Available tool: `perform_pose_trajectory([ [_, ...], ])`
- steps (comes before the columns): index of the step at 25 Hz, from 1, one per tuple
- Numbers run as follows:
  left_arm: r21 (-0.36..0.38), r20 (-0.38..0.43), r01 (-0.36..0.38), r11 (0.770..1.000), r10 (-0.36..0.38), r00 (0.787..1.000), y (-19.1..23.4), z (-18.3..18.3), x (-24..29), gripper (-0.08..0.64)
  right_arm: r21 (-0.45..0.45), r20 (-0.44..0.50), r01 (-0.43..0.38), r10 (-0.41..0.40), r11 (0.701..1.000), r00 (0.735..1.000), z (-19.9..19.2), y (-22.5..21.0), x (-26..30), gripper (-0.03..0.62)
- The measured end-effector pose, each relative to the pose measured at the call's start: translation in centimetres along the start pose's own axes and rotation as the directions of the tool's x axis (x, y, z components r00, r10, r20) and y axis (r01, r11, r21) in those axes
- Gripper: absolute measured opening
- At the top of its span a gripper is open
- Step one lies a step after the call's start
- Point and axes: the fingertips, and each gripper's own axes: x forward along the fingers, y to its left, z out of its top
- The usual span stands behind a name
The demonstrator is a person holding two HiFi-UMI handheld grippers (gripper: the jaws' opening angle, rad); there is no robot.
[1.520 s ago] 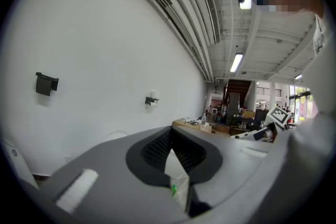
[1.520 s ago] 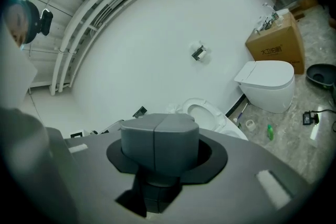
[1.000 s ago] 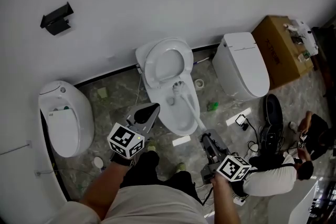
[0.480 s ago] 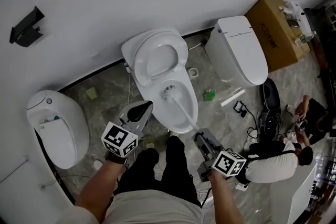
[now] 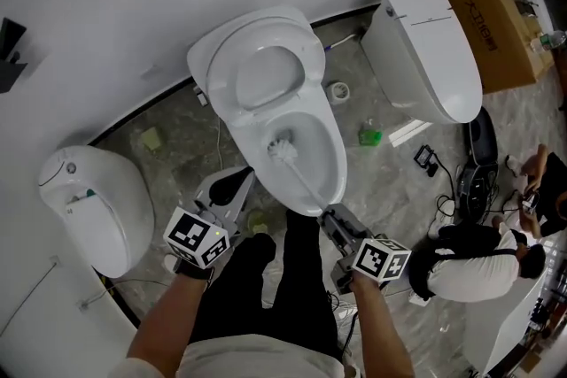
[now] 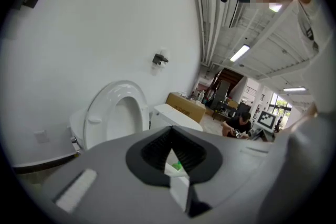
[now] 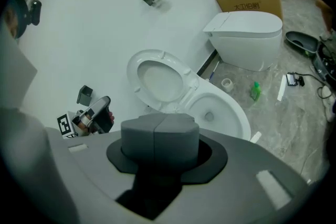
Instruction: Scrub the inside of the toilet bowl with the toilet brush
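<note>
White bristles of the long-handled toilet brush [image 5: 283, 150] sit inside the white ceramic toilet bowl [image 5: 338, 157], just near of the raised seat. Its thin pale handle slants near and right to the right tongs [image 5: 330, 215], whose grey pads are pressed together on it. The left tongs [image 5: 232, 187] hang just left of the bowl's near edge over the grey marble floor [image 5: 177, 164], tips together with nothing between them, while a small green bottle [image 5: 369, 136] stands on the floor right of the bowl.
</note>
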Motion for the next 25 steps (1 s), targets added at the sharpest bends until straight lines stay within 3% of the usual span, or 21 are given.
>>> perform_pose_trajectory([
  [7,-0.065,-0.083,-0.056,0.996,0.05,0.995,2.1,-5.3,5.7,0.003,0.051,-0.121,-0.008,0.014,0.999,0.992,0.7,-6.7,7.4,0.166],
  [14,-0.133,-0.139,-0.142,0.981,0.124,0.983,4.9,-8.8,9.8,0.003,0.057,-0.241,-0.008,0.022,0.998,0.97,1.1,-9.8,13.2,0.166],
  [20,-0.192,-0.141,-0.189,0.963,0.163,0.976,6.6,-10.4,12.0,0.003,0.055,-0.281,0.022,-0.006,0.998,0.96,1.1,-11.9,16.5,0.166],
  [25,-0.179,-0.147,-0.178,0.968,0.152,0.977,7.9,-11.5,12.3,0.003,0.075,-0.295,0.034,-0.01,0.997,0.956,-0.6,-12.5,19.5,0.166],
])
